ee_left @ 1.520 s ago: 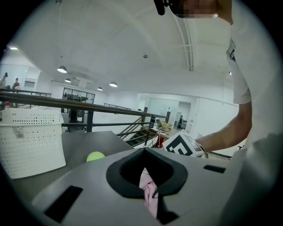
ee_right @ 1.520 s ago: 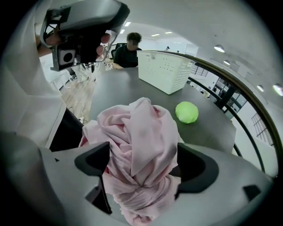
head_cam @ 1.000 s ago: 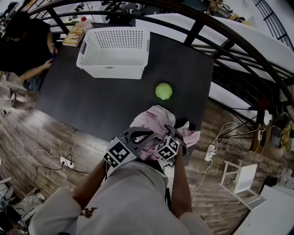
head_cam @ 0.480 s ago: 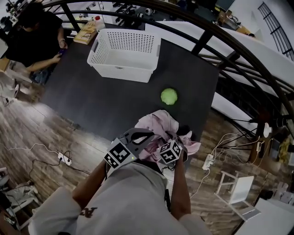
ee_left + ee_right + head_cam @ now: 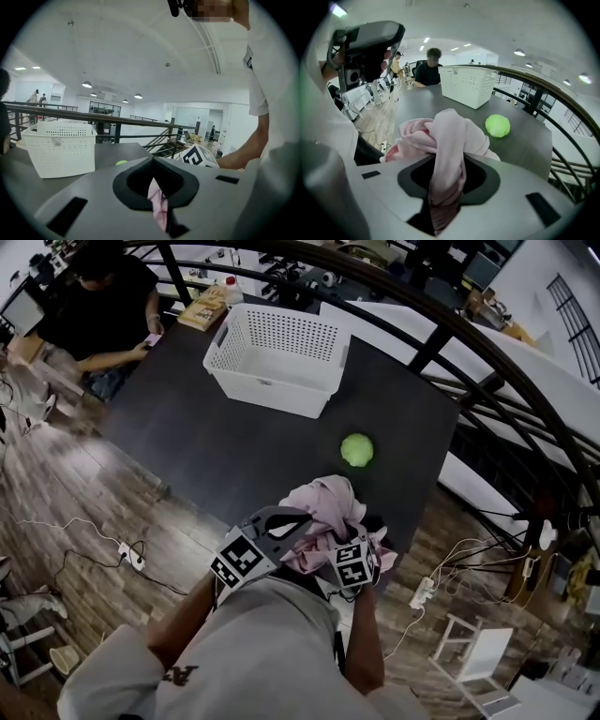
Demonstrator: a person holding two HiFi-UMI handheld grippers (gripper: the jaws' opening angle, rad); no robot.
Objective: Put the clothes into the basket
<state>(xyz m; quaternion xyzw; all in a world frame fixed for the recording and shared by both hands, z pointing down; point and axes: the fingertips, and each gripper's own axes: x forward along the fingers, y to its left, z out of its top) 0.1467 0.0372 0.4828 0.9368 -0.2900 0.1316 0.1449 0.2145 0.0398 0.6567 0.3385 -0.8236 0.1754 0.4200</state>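
Observation:
A pink garment [image 5: 323, 509] lies bunched at the near edge of the dark table [image 5: 234, 446]. My left gripper [image 5: 292, 524] is shut on a thin fold of it [image 5: 157, 202]. My right gripper [image 5: 349, 538] is shut on a thick rope of the same cloth [image 5: 446, 140], which rises out of its jaws. The white perforated basket [image 5: 272, 385] stands empty at the far side of the table, well beyond both grippers. It also shows as the basket [image 5: 58, 150] at the left and the basket [image 5: 468, 86] ahead.
A green ball [image 5: 357, 449] rests on the table between the garment and the basket. Something dark [image 5: 375, 519] lies beside the pink cloth. A seated person [image 5: 98, 306] is at the table's far left corner. Black railings [image 5: 487, 362] run along the right.
The pink garment has drawn into a tighter bunch between the two grippers, and the right gripper has shifted slightly toward me. The head view has swung, so basket and ball sit further right.

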